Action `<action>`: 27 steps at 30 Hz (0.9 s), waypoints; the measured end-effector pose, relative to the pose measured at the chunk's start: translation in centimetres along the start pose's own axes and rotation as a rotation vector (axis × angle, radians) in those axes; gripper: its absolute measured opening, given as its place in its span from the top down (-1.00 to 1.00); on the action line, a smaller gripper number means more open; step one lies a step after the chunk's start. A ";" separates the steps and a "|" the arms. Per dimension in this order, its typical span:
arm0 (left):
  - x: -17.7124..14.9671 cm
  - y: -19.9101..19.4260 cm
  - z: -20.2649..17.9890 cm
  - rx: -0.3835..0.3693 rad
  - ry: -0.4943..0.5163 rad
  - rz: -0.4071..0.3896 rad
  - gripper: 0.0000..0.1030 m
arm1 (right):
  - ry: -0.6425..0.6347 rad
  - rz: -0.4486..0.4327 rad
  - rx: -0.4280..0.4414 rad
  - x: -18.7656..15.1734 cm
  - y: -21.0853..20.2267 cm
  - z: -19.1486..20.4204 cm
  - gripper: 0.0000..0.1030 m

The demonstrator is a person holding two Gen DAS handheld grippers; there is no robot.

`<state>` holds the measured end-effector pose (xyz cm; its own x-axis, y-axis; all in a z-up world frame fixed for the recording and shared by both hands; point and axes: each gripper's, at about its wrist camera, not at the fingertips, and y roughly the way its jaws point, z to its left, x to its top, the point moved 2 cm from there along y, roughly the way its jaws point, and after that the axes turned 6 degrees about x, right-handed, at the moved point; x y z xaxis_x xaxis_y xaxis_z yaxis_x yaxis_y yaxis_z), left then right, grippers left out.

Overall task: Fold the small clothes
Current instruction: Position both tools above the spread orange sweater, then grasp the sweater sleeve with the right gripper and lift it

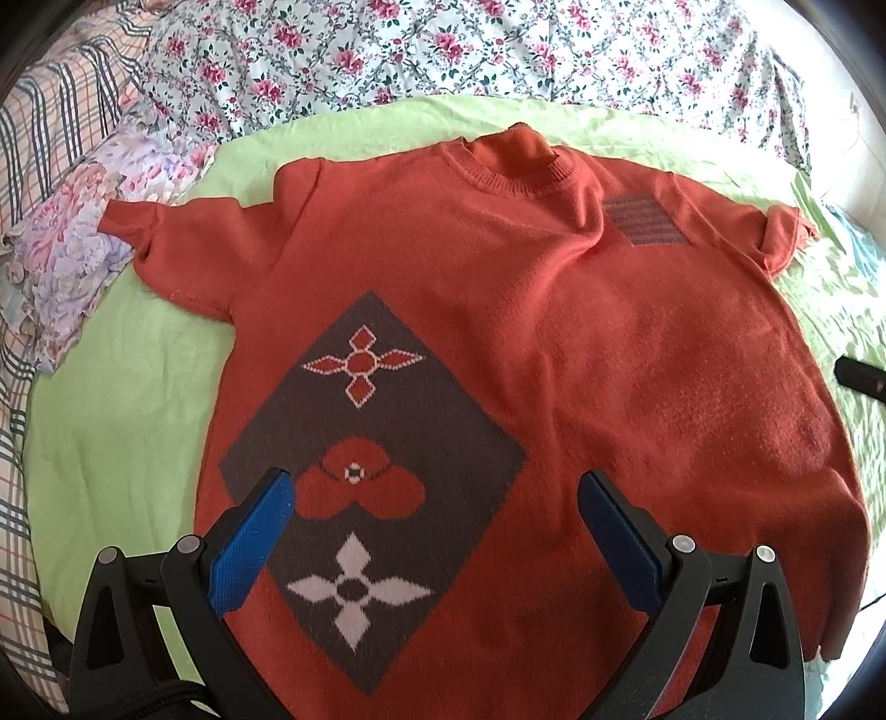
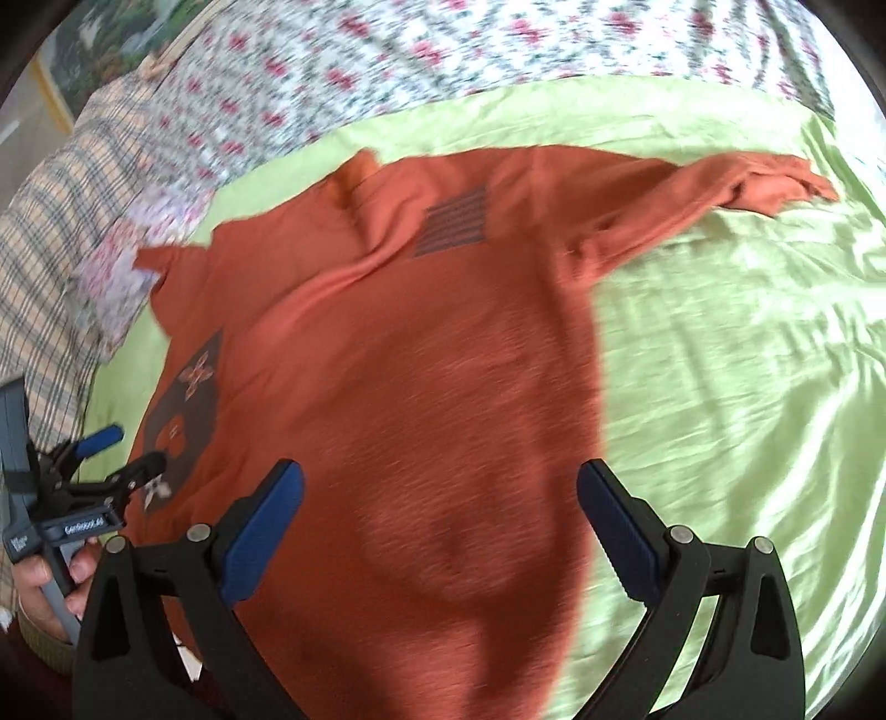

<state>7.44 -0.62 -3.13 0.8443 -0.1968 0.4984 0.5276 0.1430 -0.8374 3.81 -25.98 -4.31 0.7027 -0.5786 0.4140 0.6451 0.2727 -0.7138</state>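
Observation:
An orange knit sweater lies spread flat, front up, on a light green sheet, with both short sleeves out to the sides. It has a dark diamond panel with flower motifs and a small striped patch near the collar. My left gripper is open and empty above the lower diamond panel. My right gripper is open and empty above the sweater near its lower right part. The left gripper also shows in the right wrist view, at the sweater's left edge. The right wrist view is blurred.
A floral quilt lies bunched along the far side of the green sheet. A checked blanket and a pale floral cloth lie at the left. Bare green sheet extends to the right of the sweater.

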 end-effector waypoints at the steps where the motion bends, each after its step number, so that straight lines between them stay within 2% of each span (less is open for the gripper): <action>1: 0.3 0.2 0.1 0.003 -0.001 -0.001 -0.98 | 0.014 -0.008 -0.006 0.4 -0.1 -0.8 -0.92; 7: 2.3 1.3 1.0 0.047 -0.014 -0.015 -0.98 | 0.091 -0.070 -0.061 3.6 -1.2 -6.6 -0.92; 12: 3.8 2.0 1.6 0.051 -0.041 -0.017 -0.98 | 0.151 -0.160 -0.154 8.0 -2.0 -13.2 -0.90; 14: 4.2 2.4 1.5 0.055 -0.042 -0.011 -0.98 | 0.193 -0.202 -0.182 10.2 -2.3 -16.3 -0.73; 16: 4.2 2.8 1.3 0.063 -0.035 -0.006 -0.98 | 0.240 -0.237 -0.213 12.4 -2.4 -19.5 -0.43; 19: 4.2 3.7 0.8 0.070 -0.024 0.017 -0.98 | 0.305 -0.282 -0.277 16.0 -2.0 -23.8 -0.22; 22: 4.2 4.8 0.4 0.069 -0.024 0.051 -0.98 | 0.383 -0.310 -0.306 19.2 -1.3 -28.1 -0.10; 27: 4.5 5.9 -0.2 0.071 -0.029 0.077 -0.98 | 0.441 -0.333 -0.323 22.7 0.1 -33.2 -0.08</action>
<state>14.34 -0.82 -5.92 0.8845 -0.1542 0.4403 0.4653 0.2249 -0.8561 9.84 -64.63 -13.77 0.2462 -0.8732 0.4207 0.6360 -0.1820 -0.7499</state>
